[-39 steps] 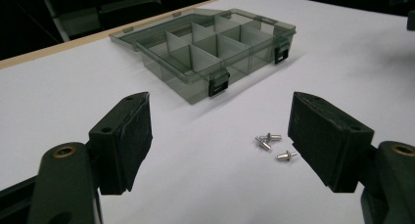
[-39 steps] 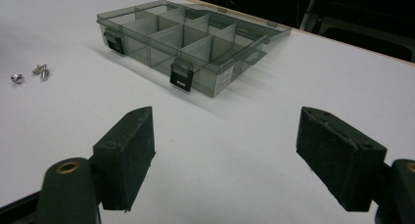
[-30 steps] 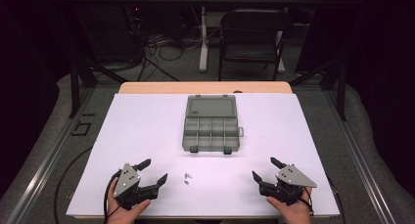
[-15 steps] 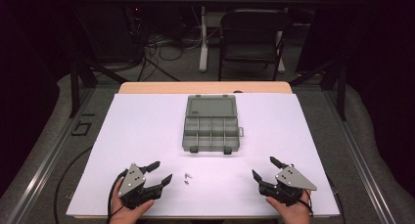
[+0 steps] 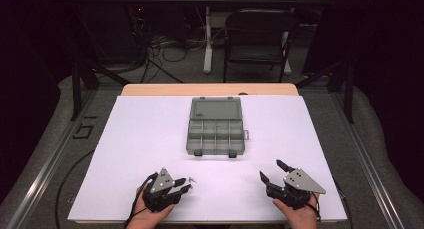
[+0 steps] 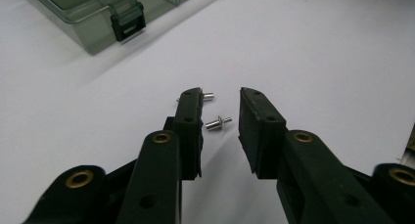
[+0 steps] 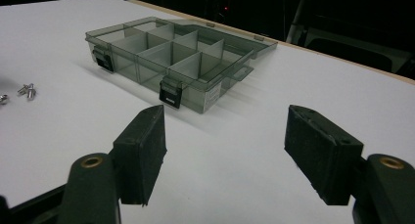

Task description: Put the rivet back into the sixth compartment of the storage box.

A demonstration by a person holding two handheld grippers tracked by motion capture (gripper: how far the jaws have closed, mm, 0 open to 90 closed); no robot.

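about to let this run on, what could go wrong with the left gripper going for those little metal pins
The left gripper has just been closing, with one small pin lying loose between its jaws and untouched. A second pin sits right at the tip of one jaw and could be nudged away or pinched too. The pins are tiny and round, so one may roll or pop out on the smooth white table. The organiser box is still a carry away.

Two handheld grippers, left gripper [image 5: 182, 184] at lower left of the high view, right gripper [image 5: 271, 171] at lower right, each topped by a grey three-cornered plate with small screws, black jaws with brass-ringed holes, flat dark pads [image 6: 257, 126], black cable trailing from the left one
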